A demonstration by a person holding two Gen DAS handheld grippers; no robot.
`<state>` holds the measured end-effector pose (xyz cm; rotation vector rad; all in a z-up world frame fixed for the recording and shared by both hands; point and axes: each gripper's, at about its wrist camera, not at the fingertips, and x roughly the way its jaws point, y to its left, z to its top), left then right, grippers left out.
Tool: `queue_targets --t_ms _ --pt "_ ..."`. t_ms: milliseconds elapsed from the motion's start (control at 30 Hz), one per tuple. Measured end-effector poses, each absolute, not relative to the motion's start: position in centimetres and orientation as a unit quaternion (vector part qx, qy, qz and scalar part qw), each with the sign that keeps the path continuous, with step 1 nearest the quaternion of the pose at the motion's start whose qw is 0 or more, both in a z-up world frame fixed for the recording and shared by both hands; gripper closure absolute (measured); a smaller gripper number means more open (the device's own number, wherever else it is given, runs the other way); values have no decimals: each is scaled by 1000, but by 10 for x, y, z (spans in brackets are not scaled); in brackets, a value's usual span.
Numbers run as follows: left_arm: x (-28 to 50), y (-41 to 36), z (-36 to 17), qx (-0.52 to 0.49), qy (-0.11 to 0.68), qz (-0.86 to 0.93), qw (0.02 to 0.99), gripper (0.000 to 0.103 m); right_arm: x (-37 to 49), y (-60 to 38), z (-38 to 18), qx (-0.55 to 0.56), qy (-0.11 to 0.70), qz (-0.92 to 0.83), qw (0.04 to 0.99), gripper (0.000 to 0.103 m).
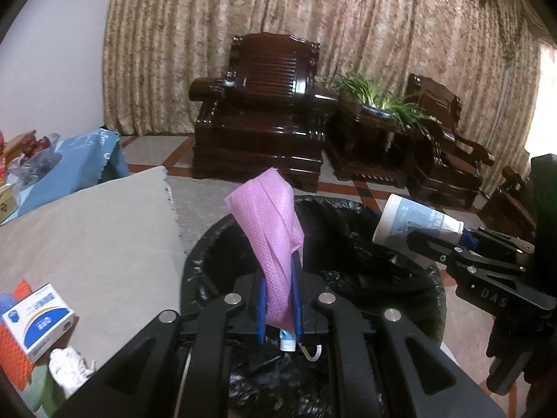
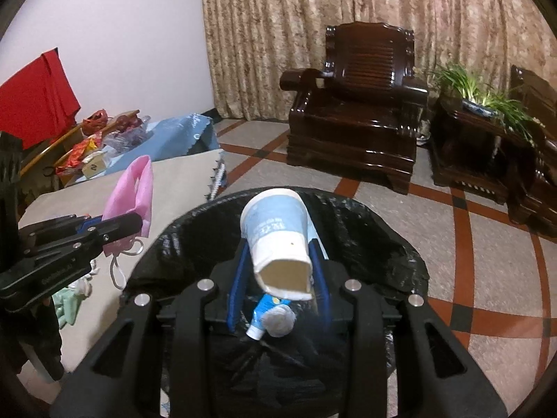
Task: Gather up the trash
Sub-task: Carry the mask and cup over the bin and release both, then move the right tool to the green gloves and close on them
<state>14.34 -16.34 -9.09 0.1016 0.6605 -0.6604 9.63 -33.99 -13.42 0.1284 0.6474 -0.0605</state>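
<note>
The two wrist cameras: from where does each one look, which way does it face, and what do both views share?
Left wrist: sits on the left gripper, looks forward and down over the black-lined bin; its fingers clamp a pink mask; the right gripper enters at right.
Right wrist: sits on the right gripper, same direction; its fingers hold a crushed paper cup; the left gripper enters at left.
Shared: bin, mask, cup, dark wooden armchair, curtain.

Bin [image 2: 365, 216] right of table [image 2: 87, 202], armchair [image 2: 358, 111] behind, tube [image 2: 264, 317] in bin
</note>
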Motion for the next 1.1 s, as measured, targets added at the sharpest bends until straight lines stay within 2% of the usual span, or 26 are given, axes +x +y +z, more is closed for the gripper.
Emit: queue_targets --t_ms 167,233,267,333,367,400,467,533,700,800,1100 --pt "149 -178 -98 56 321 -329 886 91 100 -349 -147 62 329 -38 942 70" --pt "152 -183 -101 55 324 -336 882 91 101 -352 -150 62 332 -41 940 64" --pt "154 -185 -102 55 327 -339 880 86 102 -353 -152 61 334 -44 939 59" --pt "157 -184 -104 49 329 -346 877 68 102 -354 -155 56 336 -58 938 49" --pt "159 -184 -105 45 330 -348 876 55 102 -356 -156 54 338 -63 937 43" --pt "160 -182 -104 42 330 -348 876 48 101 -357 -158 52 339 -73 937 30" --pt "160 -177 -103 37 330 -349 876 43 97 -359 -157 51 335 -82 937 23" --pt "160 -172 -101 37 329 -340 880 32 93 -358 -155 51 329 -86 939 10" --pt "154 -151 -92 32 316 -315 894 12 87 -353 -147 59 322 -82 941 5" --pt "148 -134 -86 27 308 -299 903 8 85 -344 -142 61 318 -74 943 5" --pt "126 -66 -70 18 283 -231 931 6 92 -298 -129 47 311 -32 949 5"
